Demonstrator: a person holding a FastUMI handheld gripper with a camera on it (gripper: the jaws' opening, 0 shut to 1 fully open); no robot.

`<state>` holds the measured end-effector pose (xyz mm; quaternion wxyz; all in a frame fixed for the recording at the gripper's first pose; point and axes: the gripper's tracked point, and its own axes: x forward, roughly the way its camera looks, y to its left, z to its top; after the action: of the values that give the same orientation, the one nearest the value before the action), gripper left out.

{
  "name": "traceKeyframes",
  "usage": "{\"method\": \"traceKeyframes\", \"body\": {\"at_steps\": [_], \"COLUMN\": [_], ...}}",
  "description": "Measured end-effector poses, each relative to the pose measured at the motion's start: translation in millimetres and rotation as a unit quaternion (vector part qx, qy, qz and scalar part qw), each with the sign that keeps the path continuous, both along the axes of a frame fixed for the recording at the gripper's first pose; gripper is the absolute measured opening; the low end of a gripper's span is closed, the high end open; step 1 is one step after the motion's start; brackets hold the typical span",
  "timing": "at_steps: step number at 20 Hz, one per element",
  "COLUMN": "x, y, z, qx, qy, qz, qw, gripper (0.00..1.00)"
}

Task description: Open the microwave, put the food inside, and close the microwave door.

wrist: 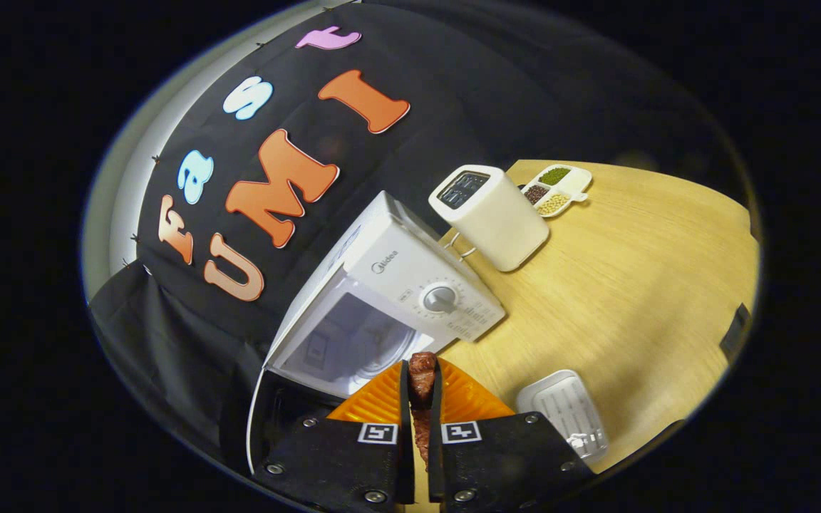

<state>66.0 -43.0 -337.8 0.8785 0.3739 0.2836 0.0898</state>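
Between the fingers, my gripper (422,388) is clamping a reddish-brown strip of meat (422,374), long axis running forward. I am pointing it at the microwave (389,299) cavity straight ahead, door (257,417) swung open leftward.

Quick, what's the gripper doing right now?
Gripper: fingers shut on the piece of meat, just in front of the open microwave.

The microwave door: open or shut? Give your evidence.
Open. The microwave door is swung aside, its cavity exposed just beyond the fingers gripping the food.
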Motion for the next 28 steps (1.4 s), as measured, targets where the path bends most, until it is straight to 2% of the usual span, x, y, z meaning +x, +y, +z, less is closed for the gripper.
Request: {"method": "traceKeyframes", "body": {"at_steps": [6, 11, 23, 28], "x": [28, 67, 161, 179], "y": [92, 141, 177, 202], "z": [5, -8, -61, -83], "qx": [0.064, 0.101, 0.143, 0.134], "qy": [-0.019, -0.026, -0.032, -0.019], "qz": [-0.022, -0.056, -0.147, -0.152], "qw": [0.998, 0.993, 0.978, 0.979], "gripper": [0.08, 0.08, 0.08, 0.08]}}
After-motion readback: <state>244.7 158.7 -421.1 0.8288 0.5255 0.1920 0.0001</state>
